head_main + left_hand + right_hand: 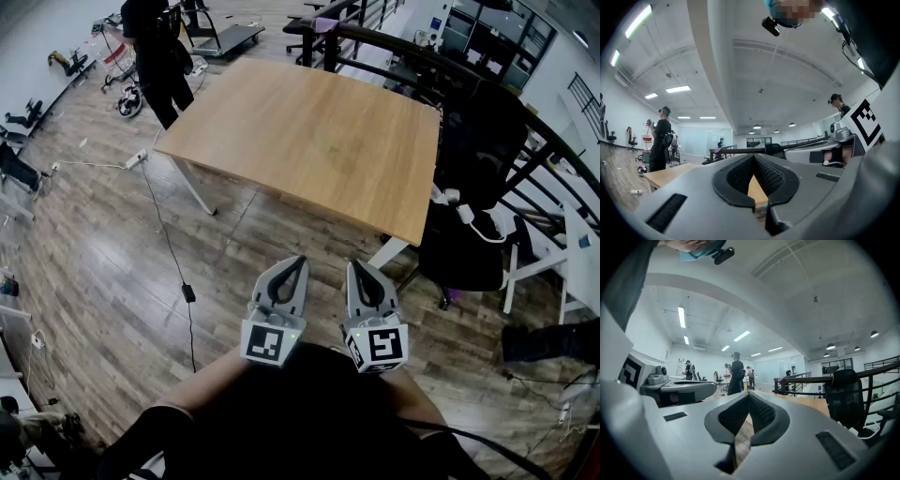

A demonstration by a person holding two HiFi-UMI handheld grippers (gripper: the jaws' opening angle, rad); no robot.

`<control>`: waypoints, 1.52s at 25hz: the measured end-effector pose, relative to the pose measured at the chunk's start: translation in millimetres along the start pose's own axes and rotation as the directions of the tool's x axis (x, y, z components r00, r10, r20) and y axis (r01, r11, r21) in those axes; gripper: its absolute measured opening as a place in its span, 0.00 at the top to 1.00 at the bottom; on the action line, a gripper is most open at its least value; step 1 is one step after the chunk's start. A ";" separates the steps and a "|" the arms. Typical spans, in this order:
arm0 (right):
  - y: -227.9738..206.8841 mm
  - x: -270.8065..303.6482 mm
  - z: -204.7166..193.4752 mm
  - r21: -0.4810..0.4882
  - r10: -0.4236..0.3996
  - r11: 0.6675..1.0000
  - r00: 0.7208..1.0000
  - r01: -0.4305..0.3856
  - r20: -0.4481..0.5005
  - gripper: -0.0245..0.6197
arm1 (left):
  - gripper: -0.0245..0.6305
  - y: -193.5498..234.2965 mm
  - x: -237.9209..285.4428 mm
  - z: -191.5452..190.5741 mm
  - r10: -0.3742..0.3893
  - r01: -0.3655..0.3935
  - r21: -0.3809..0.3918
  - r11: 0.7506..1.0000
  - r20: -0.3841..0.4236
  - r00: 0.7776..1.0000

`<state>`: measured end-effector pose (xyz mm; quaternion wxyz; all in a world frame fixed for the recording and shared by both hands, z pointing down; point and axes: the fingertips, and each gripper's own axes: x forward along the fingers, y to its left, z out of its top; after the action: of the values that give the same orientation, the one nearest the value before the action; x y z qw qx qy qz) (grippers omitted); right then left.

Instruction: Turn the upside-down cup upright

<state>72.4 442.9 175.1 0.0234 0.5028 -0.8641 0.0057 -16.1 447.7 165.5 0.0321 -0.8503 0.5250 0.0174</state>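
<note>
The cup shows in no view — the wooden table (309, 131) ahead carries nothing on any part seen, so where the cup stands cannot be told. Nearest, held close to the person's body and well short of the table, the left gripper (300, 259) and right gripper (354, 264) sit side by side, each with its fingers closed tip to tip on nothing. Beyond them lies wood floor (94, 309) with a black cable (167, 246), then the table, with a black office chair (478, 187) at its right edge and a standing person (155, 56) past its far left corner. An upturned cup would likely be light and stiff, perhaps slippery — best pinched across its side wall.
</note>
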 end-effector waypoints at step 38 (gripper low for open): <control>-166.9 382.2 -82.5 0.062 -0.015 0.998 0.990 0.024 -0.138 0.94 | 0.95 227.5 337.0 -123.4 0.034 -0.041 -0.033 0.999 -0.189 0.981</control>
<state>31.8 31.1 272.9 0.0668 0.5100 -0.8549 0.0675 -68.9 36.6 259.0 -0.0337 -0.8385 0.5413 -0.0529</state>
